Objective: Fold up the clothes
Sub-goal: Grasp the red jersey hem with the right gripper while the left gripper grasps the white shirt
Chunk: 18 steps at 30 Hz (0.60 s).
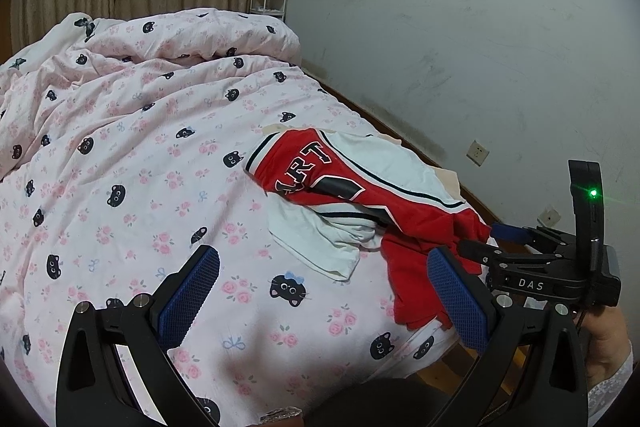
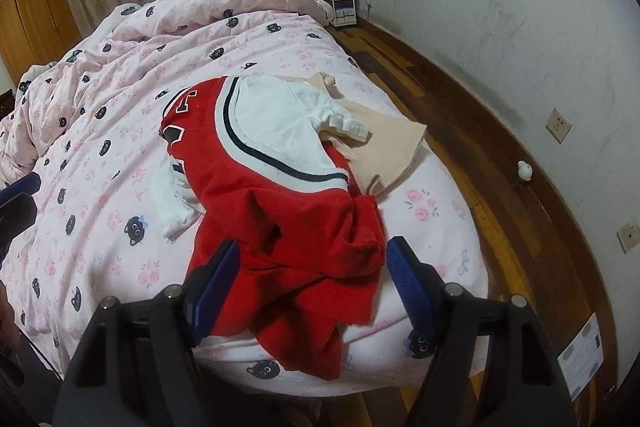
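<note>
red and white jersey point(image 2: 276, 183) lies crumpled near the corner of the bed's pink cat-print duvet point(image 2: 100, 131), its red hem bunched toward the edge, a beige garment point(image 2: 384, 151) partly under its far side. right gripper point(image 2: 314, 267) spread wide, its blue pads straddling the bunched red cloth, clamping nothing; whether the pads touch the fabric is hard to judge. left gripper point(image 1: 324, 291) also wide open over bare duvet beside the jersey point(image 1: 344, 183), holding nothing, the right gripper point(image 1: 476, 239) at the red hem.
</note>
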Motion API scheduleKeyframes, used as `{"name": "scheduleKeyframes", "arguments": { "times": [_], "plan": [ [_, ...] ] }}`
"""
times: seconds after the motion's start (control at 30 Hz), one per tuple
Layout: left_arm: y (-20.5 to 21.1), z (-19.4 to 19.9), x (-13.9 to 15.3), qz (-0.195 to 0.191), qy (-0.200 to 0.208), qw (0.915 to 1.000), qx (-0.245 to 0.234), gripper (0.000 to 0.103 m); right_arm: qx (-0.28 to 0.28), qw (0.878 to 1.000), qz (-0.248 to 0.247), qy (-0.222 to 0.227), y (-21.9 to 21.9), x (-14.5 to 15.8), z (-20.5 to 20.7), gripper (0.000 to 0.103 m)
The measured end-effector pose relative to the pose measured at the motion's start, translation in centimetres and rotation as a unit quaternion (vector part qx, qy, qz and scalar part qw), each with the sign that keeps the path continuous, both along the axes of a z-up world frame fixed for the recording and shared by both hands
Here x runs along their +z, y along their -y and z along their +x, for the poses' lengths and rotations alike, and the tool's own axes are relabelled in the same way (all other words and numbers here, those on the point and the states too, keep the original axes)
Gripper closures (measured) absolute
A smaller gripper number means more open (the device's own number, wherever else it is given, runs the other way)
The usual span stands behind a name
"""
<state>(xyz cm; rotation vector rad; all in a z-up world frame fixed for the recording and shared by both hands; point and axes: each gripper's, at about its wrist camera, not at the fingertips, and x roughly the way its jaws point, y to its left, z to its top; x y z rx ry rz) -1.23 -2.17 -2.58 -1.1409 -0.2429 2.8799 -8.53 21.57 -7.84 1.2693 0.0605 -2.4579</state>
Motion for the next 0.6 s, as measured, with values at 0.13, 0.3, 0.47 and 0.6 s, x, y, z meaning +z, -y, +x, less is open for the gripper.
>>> {"name": "scheduleKeyframes", "arguments": {
  "times": [0.13,0.3,0.47,0.6],
  "plan": [
    [0.2,-0.4,-0.4,0.003,0.005,1.0,0.001,0.001,0.008,1.0,-0.004,0.015,0.3,-0.9,-0.7,0.066],
    [0.5,-0.8,-0.7,0.006,0.009,0.9999,0.002,0.001,0.001,1.0,-0.026,0.013,-0.2,-1.0,-0.9,0.089],
    [0.2,-2.6,-0.3,0.003,0.016,0.9997,-0.016,0.001,0.016,0.999,-0.052,-0.009,-0.2,0.4,0.1,0.092],
    [-1.3,-5.1,0.8,0.0,0.015,0.9989,-0.045,0.001,0.046,0.995,-0.093,-0.003,0.2,0.8,1.4,0.093]
  ]
}}
